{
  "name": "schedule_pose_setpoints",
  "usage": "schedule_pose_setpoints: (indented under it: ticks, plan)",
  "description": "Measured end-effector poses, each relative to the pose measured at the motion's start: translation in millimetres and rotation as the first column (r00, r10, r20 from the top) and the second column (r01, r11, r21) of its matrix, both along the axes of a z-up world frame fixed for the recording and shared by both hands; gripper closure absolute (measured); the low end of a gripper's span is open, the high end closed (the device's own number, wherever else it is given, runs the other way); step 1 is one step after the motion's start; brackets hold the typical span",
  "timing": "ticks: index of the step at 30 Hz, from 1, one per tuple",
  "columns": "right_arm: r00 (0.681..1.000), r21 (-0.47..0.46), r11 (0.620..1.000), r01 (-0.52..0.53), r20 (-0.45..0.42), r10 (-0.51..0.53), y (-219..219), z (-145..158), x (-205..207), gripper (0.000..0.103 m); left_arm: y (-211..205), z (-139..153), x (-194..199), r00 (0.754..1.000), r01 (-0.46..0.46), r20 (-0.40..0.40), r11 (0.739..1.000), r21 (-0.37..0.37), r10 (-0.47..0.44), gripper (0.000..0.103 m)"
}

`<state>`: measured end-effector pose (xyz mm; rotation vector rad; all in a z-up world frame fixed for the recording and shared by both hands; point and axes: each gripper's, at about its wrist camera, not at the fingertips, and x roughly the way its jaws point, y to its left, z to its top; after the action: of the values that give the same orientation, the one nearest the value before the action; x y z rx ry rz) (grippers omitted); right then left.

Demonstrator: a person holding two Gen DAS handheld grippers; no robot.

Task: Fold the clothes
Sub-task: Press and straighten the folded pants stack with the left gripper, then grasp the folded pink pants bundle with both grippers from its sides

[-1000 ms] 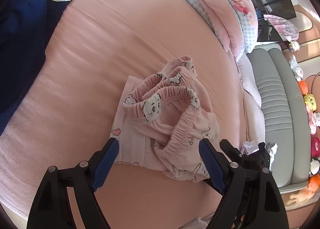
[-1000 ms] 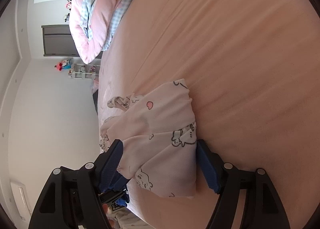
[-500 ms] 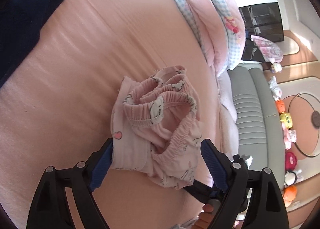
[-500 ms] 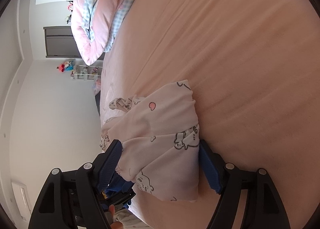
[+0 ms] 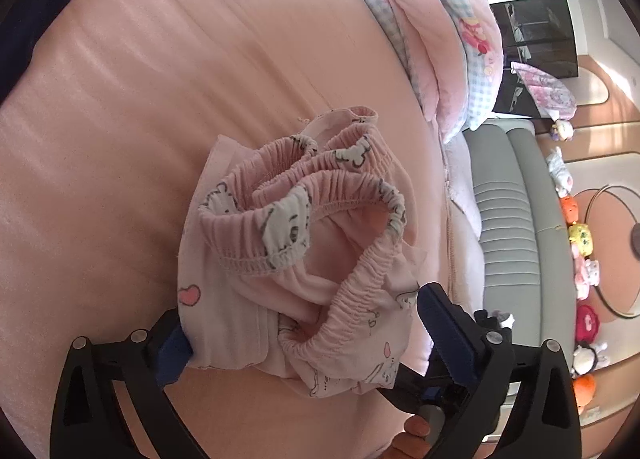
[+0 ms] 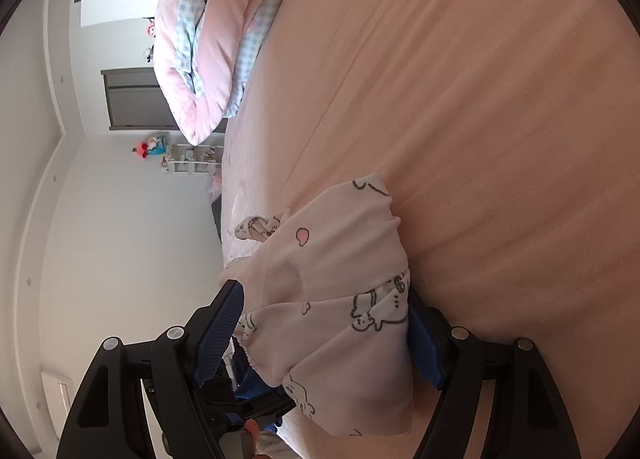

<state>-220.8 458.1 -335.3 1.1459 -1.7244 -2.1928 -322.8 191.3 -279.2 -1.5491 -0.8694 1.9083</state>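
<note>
Change: a second ago my left gripper (image 5: 304, 333) stood off the pink bundle (image 5: 296, 259); now I have pushed in until the cloth fills the gap between its jaws.
Meaning: I judge this the pick-up of the folded piece, both sides braced, so the fold looks done and the bundle is ready to be carried off.
Left jaws: wide open, one each side of the bundle's near end, the left one tucked partly under the cloth; I cannot tell whether they press on it yet.
Right jaws: the right gripper (image 6: 324, 333) is also wide open, straddling the bundle from the opposite side, cloth lying against both blue pads.
Bundle: on the bed (image 5: 140, 119), near its right edge, elastic waistbands piled loose on top.
Around: a dark blue garment (image 5: 24, 19) lies far left on the bed, well apart; a pink quilt (image 5: 440, 27) is heaped at the far right; a grey sofa (image 5: 516, 219) and a row of toys (image 5: 580, 235) sit beyond the bed edge.
In the way: nothing blocks the grip; the loose waistbands may spill when I lift.
</note>
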Motion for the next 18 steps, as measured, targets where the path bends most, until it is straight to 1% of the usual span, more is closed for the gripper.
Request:
schedule_pose_setpoints:
  ticks: [3, 5, 7, 11, 13, 14, 15, 18]
  plan:
    - [0.999, 0.089, 0.995, -0.039, 0.013, 0.038, -10.0, 4.7, -4.5, 0.027, 4.4, 1.2, 3.1, 1.0, -0.005, -0.029, 0.999, -0.037, 0.004, 0.0]
    - [0.998, 0.146, 0.988, -0.055, 0.019, 0.053, -15.4, 7.6, -5.8, 0.027, 4.5, 1.4, 7.0, 0.999, 0.001, -0.054, 0.999, -0.049, -0.003, 0.001]
    - [0.998, 0.164, 0.985, -0.057, 0.021, 0.054, -16.4, 8.5, -6.7, 0.027, 2.8, 0.3, 9.4, 0.997, 0.003, -0.073, 0.999, -0.05, -0.006, 0.001]
    - [0.998, 0.153, 0.987, -0.055, 0.024, 0.052, -12.2, 6.7, -5.7, 0.029, -3.4, -1.7, 12.1, 0.997, -0.018, -0.074, 0.999, -0.05, 0.014, 0.001]
    - [0.998, 0.162, 0.985, -0.053, 0.033, 0.049, -11.2, 6.2, -4.6, 0.035, -1.5, -0.5, 12.4, 0.997, -0.027, -0.074, 0.996, -0.085, 0.02, 0.006]
    - [0.998, 0.172, 0.984, -0.052, 0.038, 0.046, -11.1, 6.0, -3.2, 0.037, 0.5, 0.5, 13.1, 0.997, -0.028, -0.079, 0.993, -0.111, 0.02, 0.011]
    - [0.998, 0.185, 0.981, -0.053, 0.043, 0.045, -11.7, 6.1, -2.6, 0.04, 5.0, 1.7, 13.1, 0.996, -0.028, -0.086, 0.989, -0.146, 0.015, 0.017]
    - [0.997, 0.232, 0.971, -0.06, 0.059, 0.048, -15.0, 8.4, -4.5, 0.046, 16.3, 5.8, 16.9, 0.992, -0.021, -0.122, 0.967, -0.255, -0.011, 0.028]
